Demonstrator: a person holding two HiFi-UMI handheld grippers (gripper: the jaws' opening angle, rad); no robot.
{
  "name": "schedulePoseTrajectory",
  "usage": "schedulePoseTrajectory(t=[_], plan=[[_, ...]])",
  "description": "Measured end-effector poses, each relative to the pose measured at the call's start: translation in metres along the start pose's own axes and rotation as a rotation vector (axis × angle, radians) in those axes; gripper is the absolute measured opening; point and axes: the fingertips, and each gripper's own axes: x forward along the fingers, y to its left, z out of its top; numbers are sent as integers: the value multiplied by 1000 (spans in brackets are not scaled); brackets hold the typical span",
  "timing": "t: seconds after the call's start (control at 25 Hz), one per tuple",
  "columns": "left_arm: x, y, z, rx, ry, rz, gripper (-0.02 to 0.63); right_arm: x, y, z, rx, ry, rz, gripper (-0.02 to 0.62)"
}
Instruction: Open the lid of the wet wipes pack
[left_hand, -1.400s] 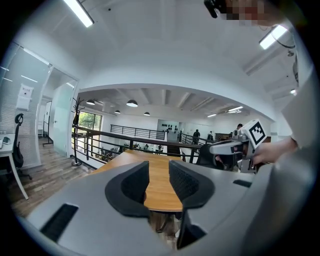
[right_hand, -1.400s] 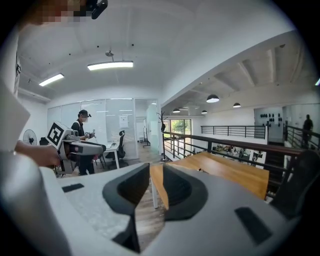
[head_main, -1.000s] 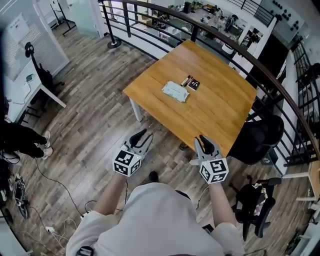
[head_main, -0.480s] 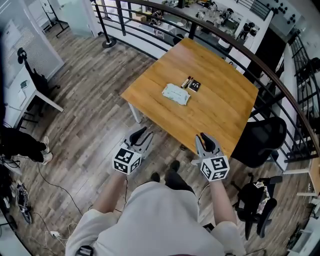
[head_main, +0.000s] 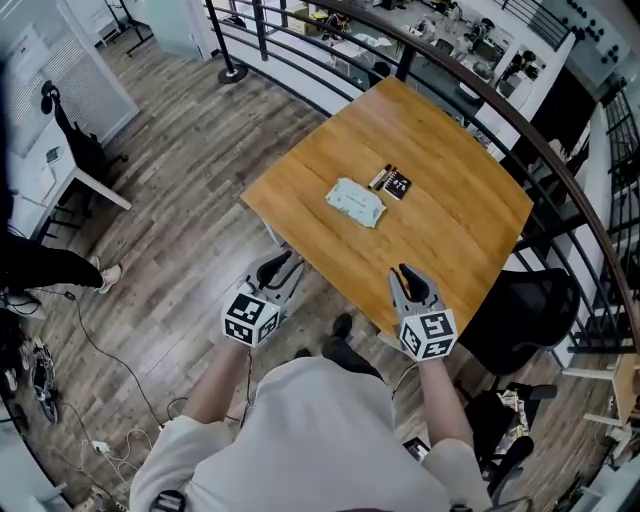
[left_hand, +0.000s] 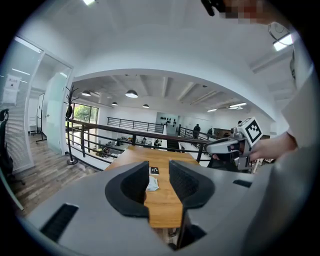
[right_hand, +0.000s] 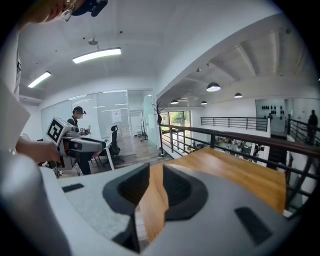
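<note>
The wet wipes pack (head_main: 355, 203) lies flat, pale green and white, near the middle of the square wooden table (head_main: 450, 230). It shows small and far between the left jaws as the pack (left_hand: 152, 184). A small dark packet (head_main: 392, 182) lies just beyond it. My left gripper (head_main: 278, 268) is open and empty, short of the table's near corner. My right gripper (head_main: 408, 282) is open and empty too, over the table's near edge. Both are well apart from the pack. In the right gripper view the gripper (right_hand: 156, 177) frames only the table edge.
A black railing (head_main: 520, 120) runs behind the table. A black office chair (head_main: 525, 305) stands to the right of the table. A white desk (head_main: 90, 185) and loose cables (head_main: 60, 340) are on the left, over wood-plank floor.
The person has stepped toward the table. Both grippers have come closer to its near edge, and the pack sits nearer in the head view.
</note>
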Motion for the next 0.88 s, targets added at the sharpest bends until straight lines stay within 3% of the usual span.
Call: schedulePoseTrajectory(t=[0.48, 0.88], plan=[[101, 14, 18, -38, 33, 97, 117, 74, -94, 1, 22, 49, 125, 71], [137, 22, 9, -53, 58, 135, 117, 107, -120, -14, 19, 86, 200, 71]])
